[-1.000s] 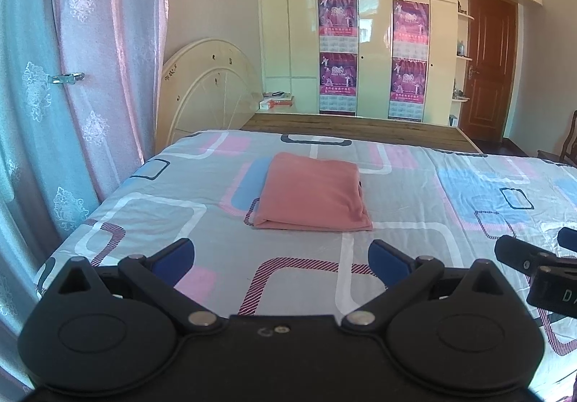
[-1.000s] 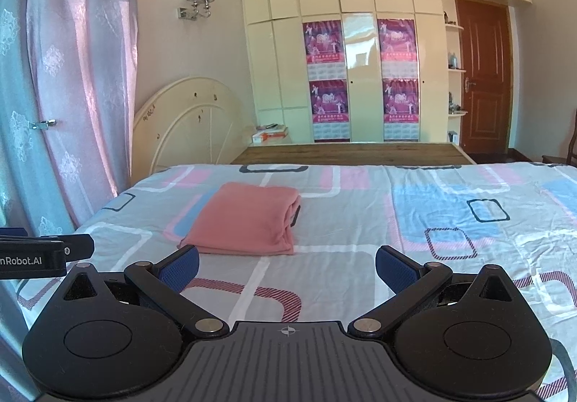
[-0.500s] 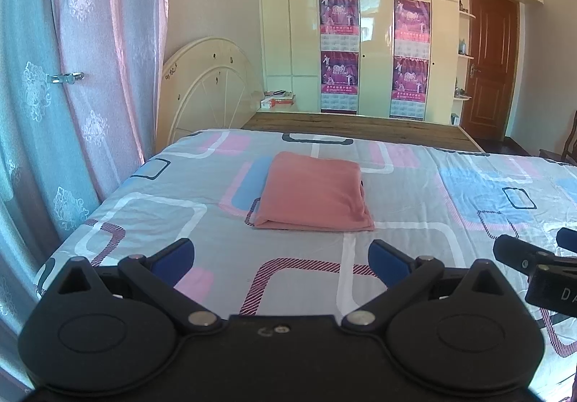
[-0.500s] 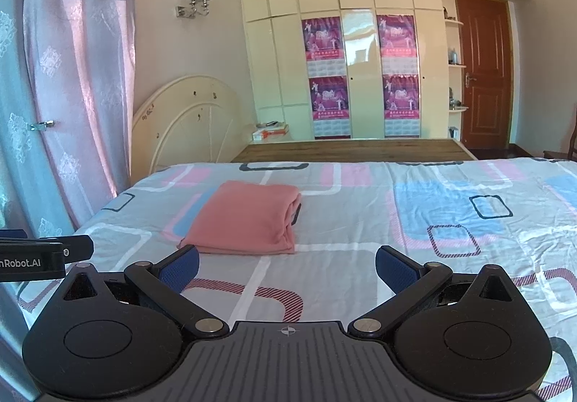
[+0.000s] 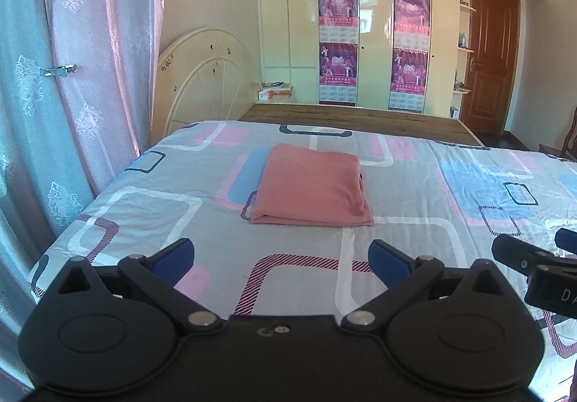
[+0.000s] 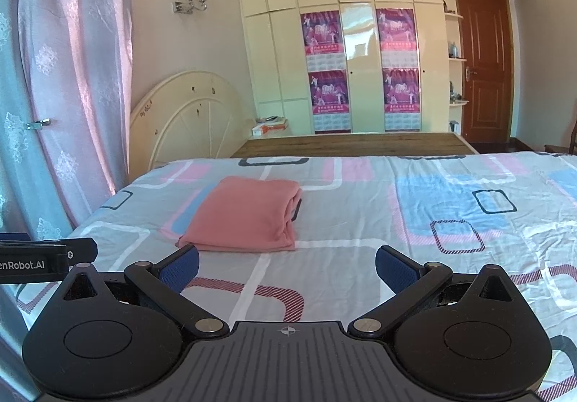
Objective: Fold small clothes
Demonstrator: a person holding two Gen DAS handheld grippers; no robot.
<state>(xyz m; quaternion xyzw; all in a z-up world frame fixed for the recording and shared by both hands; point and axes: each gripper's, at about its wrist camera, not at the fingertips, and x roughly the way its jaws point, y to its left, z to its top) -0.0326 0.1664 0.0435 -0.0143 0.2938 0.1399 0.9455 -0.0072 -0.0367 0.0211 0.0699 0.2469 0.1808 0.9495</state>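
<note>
The left gripper [image 5: 281, 259] and right gripper [image 6: 287, 266] both hover with jaws spread wide, gripping nothing. The folded pink garment [image 5: 312, 187] lies flat on the patterned bedsheet [image 5: 414, 192], ahead of both jaw pairs, untouched.

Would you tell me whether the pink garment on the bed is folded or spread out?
Folded: the pink garment lies as a compact rectangle with stacked layers at its right edge.

The right gripper [image 5: 541, 268] was cut off by the right edge of the left wrist frame. The left gripper [image 6: 43, 257] was cropped at the left edge of the right wrist frame, its lettering partly lost. Print on the purple posters [image 6: 326, 71], upper centre, was too small to read.
</note>
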